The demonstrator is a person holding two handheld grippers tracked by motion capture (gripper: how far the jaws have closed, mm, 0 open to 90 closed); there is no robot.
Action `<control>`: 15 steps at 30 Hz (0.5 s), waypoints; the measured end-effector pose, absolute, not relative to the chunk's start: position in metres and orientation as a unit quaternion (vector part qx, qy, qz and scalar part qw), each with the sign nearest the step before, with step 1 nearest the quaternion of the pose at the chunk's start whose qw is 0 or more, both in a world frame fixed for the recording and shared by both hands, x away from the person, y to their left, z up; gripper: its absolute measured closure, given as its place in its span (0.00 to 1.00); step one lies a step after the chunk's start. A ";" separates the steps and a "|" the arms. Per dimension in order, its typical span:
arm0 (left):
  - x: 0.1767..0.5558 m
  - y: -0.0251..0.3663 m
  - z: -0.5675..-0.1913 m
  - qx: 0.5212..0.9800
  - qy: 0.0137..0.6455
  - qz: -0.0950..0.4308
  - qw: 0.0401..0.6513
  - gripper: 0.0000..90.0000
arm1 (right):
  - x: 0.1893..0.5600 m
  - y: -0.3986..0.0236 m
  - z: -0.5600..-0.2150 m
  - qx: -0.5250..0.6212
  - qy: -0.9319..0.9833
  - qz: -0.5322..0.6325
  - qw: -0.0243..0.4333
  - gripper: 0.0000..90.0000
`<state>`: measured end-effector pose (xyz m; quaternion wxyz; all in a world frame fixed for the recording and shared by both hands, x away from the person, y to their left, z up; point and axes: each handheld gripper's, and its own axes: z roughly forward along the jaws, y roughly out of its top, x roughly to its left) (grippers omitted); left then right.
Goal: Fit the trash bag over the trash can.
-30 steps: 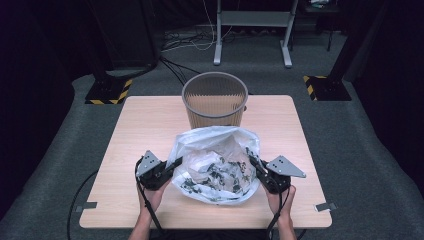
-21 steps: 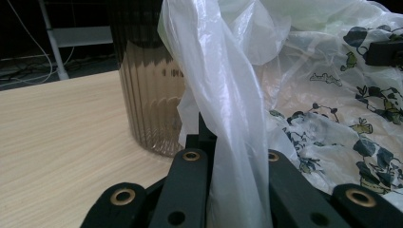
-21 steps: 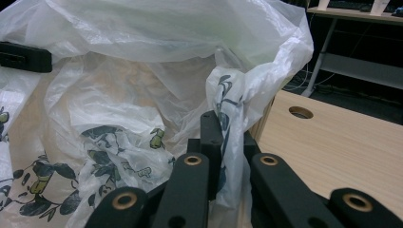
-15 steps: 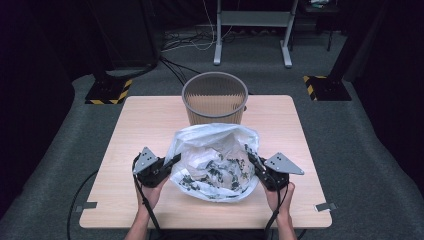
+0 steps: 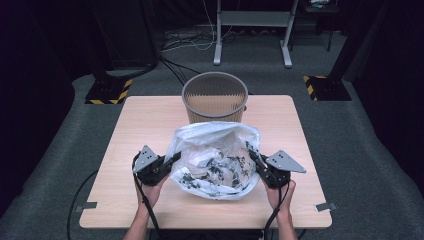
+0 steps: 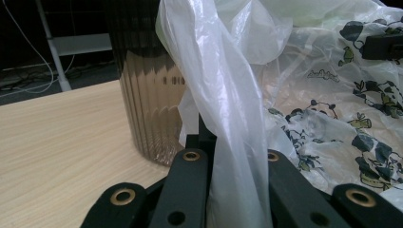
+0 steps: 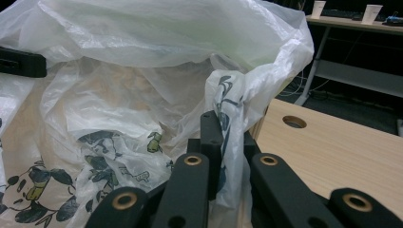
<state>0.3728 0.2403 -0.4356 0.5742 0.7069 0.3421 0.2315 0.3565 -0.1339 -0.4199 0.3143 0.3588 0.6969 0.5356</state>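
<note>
High view: almost nothing has changed in the last second. The plastic bag sits in the same spot near the front edge of the desk, just in front of the basket. The left gripper and right gripper stay pinched on its 2 sides. I think lifting comes next.

So the worktop is a light wood-grain square sitting on grey carpet. At the far edge, about centre, there's a ribbed mesh wastebasket standing upright. Right in front of it, touching or nearly so, a crumpled clear plastic bag with a panda-and-leaf print sprawls over the middle and near part. Left and right strips of the wood are bare, plus a cable hole by the bag.
</note>
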 end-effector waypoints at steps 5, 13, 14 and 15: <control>0.372 0.241 -0.431 0.705 0.338 0.237 0.576 0.97 | 0.356 -0.133 -0.415 0.353 0.694 0.540 0.320 0.99; 0.371 0.241 -0.422 0.702 0.331 0.248 0.580 0.97 | 0.353 -0.131 -0.404 0.341 0.691 0.546 0.329 0.99; 0.370 0.241 -0.422 0.700 0.330 0.249 0.582 0.97 | 0.353 -0.131 -0.403 0.340 0.690 0.547 0.330 0.99; 0.369 0.241 -0.420 0.699 0.330 0.251 0.583 0.97 | 0.352 -0.130 -0.402 0.338 0.690 0.547 0.332 0.99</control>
